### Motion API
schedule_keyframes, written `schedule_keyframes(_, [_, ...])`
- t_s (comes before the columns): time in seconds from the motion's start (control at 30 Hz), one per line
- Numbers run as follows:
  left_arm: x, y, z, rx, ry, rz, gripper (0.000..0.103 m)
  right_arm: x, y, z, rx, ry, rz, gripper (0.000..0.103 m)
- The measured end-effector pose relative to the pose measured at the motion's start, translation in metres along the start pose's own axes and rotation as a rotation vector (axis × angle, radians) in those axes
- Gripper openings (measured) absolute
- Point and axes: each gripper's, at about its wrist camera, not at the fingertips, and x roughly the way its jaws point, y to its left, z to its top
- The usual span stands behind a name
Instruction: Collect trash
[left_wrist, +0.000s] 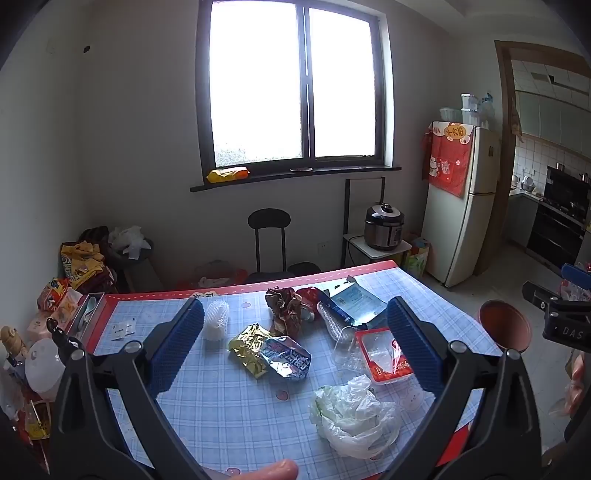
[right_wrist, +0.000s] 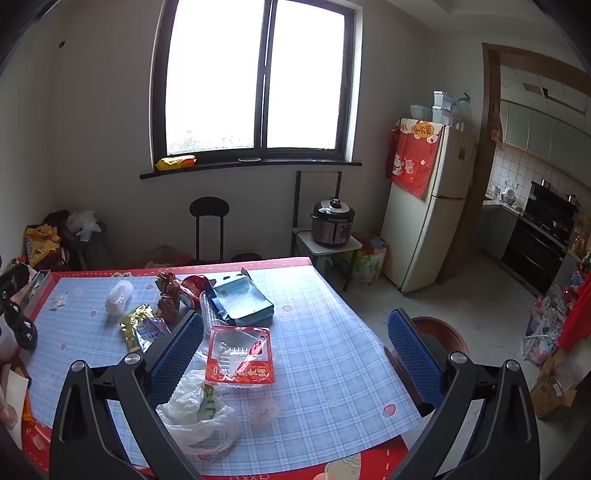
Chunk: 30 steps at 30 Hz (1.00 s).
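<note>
A: Both are spread wide and holding nothing. The left hand-held gripper hovers above the middle of the tabletop, over the gold wrapper and the silver-blue wrapper touching it. The right hand-held gripper hangs over the near right part, above the red-rimmed plastic tray.

B: Where's the rest of the trash?

A: All on the tabletop. A crumpled white plastic bag sits near the front edge, just beside the tray; a clear plastic cup lies on its side; a blue carton and a brown crumpled wrapper are farther back, and a white foam net lies apart to the left.

B: What could go wrong?

A: I'd guess the flat wrappers first. They lie flush on a slick cloth, so fingers closing from above may skate over them or pinch the cloth instead (and dragging the cloth would shift everything). The bag is limp; grabbed by one fold, it may trail and sweep the tray off the front edge.

B: And the bin?

A: A reddish-brown bin stands on the floor just off the right edge. Light foil released too high could flutter past its rim.
</note>
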Motion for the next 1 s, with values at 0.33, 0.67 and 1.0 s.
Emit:
schedule_keyframes(0.33, [-0.0002,0.0004,0.0002,-0.005,0.004,-0.004,0.098,0.0003,-0.0003,-0.0014,0.001,0.003,0.001,0.098])
schedule_keyframes(0.67, [-0.0008,-0.0013,-0.0024,-0.004,0.006,-0.003,0.098,0.0000,-0.0015,-0.0027,0.001,0.003,0.000,0.098])
schedule_keyframes(1.0, [-0.0004,-0.0012,-0.0021,-0.005,0.007,-0.001,0.098,-0.0001,-0.0026,-0.0040,0.005,0.001,0.002,0.098])
